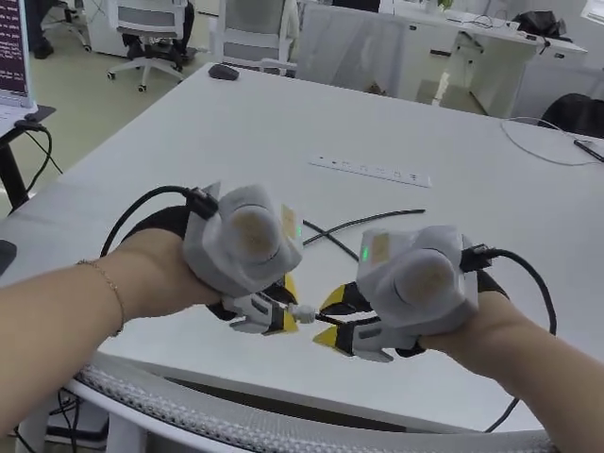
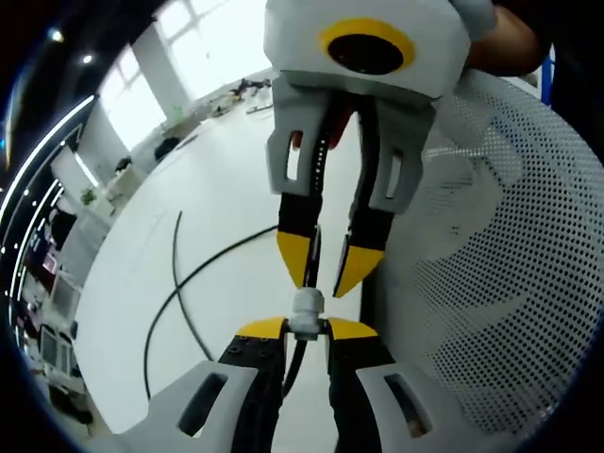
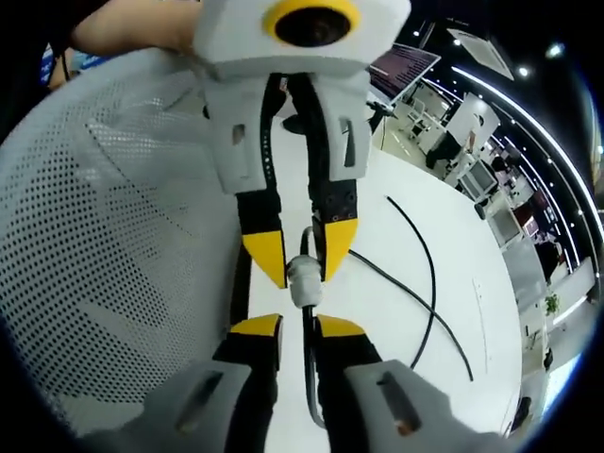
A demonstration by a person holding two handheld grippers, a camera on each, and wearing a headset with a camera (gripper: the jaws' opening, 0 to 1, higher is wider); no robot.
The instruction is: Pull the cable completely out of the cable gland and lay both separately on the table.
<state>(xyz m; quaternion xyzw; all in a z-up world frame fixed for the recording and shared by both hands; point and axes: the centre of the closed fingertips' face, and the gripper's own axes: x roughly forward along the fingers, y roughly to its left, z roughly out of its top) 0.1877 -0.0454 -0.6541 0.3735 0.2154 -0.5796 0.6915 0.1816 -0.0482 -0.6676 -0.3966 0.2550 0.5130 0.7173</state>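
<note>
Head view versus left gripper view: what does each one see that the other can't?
Head view adds a bracelet, a computer mouse and a white strip on the table. Left gripper view adds bright windows far off. Both share the white gland pinched in the left gripper, the right gripper shut on the black cable, and the mesh chair back.

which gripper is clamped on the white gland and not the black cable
The left gripper: its yellow tips pinch the white cable gland. The right gripper, facing it, is shut on the black cable just beyond the gland.
</note>
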